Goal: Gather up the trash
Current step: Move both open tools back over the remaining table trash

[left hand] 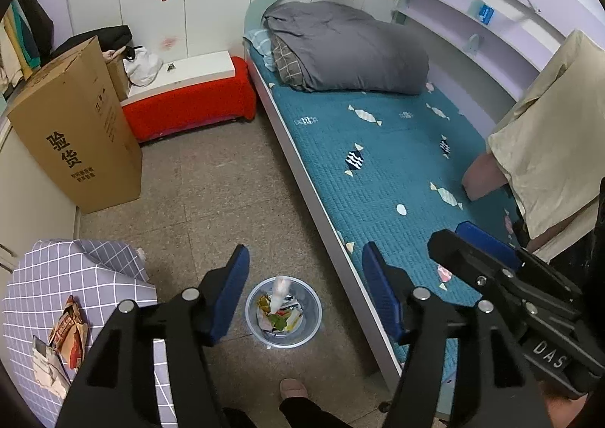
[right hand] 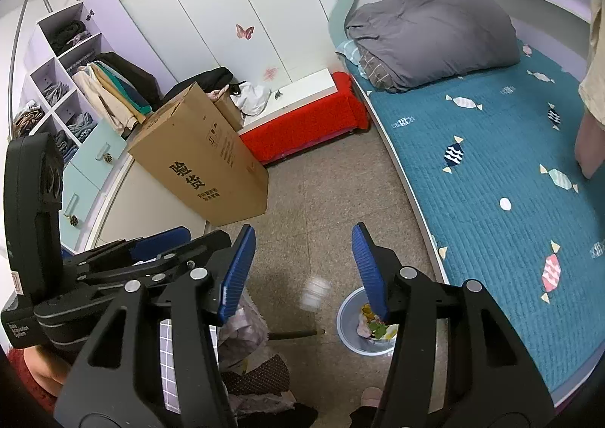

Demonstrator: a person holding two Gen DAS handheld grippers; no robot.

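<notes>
Trash, a blurred pale scrap (left hand: 280,293), hangs in mid-air just above a clear plastic bin (left hand: 283,310) of wrappers on the tiled floor (left hand: 211,193) beside the bed's (left hand: 397,163) near edge. Left gripper (left hand: 305,293) and right gripper (right hand: 302,273) both gape, holding nothing.

A bed (left hand: 397,163) with a teal quilted cover fills the right side; a grey duvet (left hand: 340,46) lies folded at its head. Beside that end stands a red bench (left hand: 189,106) with a white top. Further left of the bed, a cardboard box (left hand: 75,133) (black printed characters) stands on the floor (left hand: 211,182).
</notes>
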